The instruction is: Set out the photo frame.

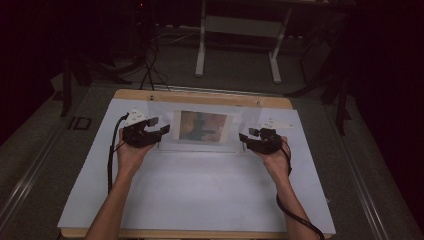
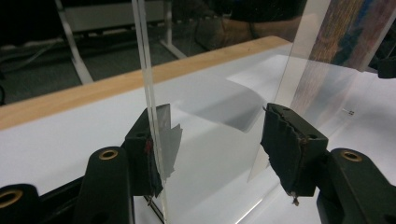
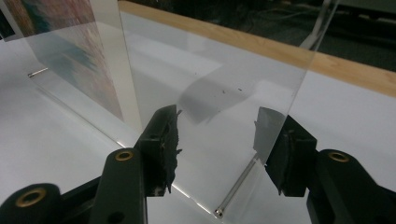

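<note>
**A:** What was the thing being worked on?

**B:** A clear acrylic picture frame [image 1: 202,127], standing upright on the white table [image 1: 200,195]. It was made of flat, glossy, see-through sheets with a painted print [image 1: 204,125] in muted reds and greens set in the middle. It stood between the two tools, one at each end.

**A:** How did it sit against the left tool [image 1: 161,131]?

**B:** In the left gripper view, the frame's thin layered edge [image 2: 149,93] rose straight up against the near-side ribbed black pad [image 2: 148,154], while the far pad [image 2: 285,144] stood off from the sheet. So the jaws were apart, not clamped, with the sheet's end between them.

**A:** And the right tool [image 1: 246,135]?

**B:** Much the same. In the right gripper view, the transparent panel [image 3: 215,84] stood between the rough rubber pads [image 3: 166,140], and a slim metal pin [image 3: 236,189] lay at its foot. Its jaws were apart too; I couldn't tell whether either pad touched the sheet.

**A:** Beyond that?

**B:** A pale wooden rim [image 1: 200,96] ran along the table's far side, past both tools.
</note>
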`<act>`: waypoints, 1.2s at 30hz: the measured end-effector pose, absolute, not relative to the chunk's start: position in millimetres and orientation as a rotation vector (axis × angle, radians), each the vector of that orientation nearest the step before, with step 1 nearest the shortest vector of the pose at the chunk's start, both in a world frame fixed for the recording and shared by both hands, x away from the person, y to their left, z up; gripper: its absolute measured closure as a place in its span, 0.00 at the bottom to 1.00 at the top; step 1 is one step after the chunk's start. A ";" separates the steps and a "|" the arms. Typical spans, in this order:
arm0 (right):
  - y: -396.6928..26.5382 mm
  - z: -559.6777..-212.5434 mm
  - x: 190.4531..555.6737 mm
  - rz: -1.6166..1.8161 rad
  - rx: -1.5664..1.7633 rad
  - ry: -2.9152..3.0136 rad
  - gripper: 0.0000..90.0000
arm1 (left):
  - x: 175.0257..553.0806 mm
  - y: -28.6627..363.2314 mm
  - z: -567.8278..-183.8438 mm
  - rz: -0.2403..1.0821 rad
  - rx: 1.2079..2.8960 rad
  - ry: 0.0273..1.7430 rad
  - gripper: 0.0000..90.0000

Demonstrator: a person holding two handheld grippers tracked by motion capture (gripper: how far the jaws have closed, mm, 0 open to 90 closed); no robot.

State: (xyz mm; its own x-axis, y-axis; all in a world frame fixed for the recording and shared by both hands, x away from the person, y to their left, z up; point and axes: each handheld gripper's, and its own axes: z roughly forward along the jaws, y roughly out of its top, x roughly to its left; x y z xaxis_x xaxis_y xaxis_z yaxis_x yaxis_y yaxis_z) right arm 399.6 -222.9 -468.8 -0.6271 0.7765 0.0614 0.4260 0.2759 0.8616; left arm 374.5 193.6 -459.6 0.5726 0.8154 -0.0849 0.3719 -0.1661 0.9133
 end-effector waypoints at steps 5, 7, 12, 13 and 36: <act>-222.8 -463.6 391.7 1.269 1.118 2.192 0.54 | 370.3 192.6 -458.3 0.506 1.769 1.000 0.47; -223.2 -463.2 388.9 1.264 1.135 2.199 0.54 | 368.7 191.7 -457.6 0.501 1.778 1.005 0.47; -223.4 -461.1 381.2 1.233 1.186 2.223 0.54 | 365.4 189.8 -457.7 0.465 1.803 1.028 0.46; -223.2 -460.2 379.5 1.225 1.189 2.227 0.54 | 364.6 189.2 -458.1 0.461 1.808 1.031 0.45; -228.4 -460.0 362.9 1.205 1.231 2.267 0.54 | 347.2 183.4 -457.1 0.432 1.835 1.061 0.44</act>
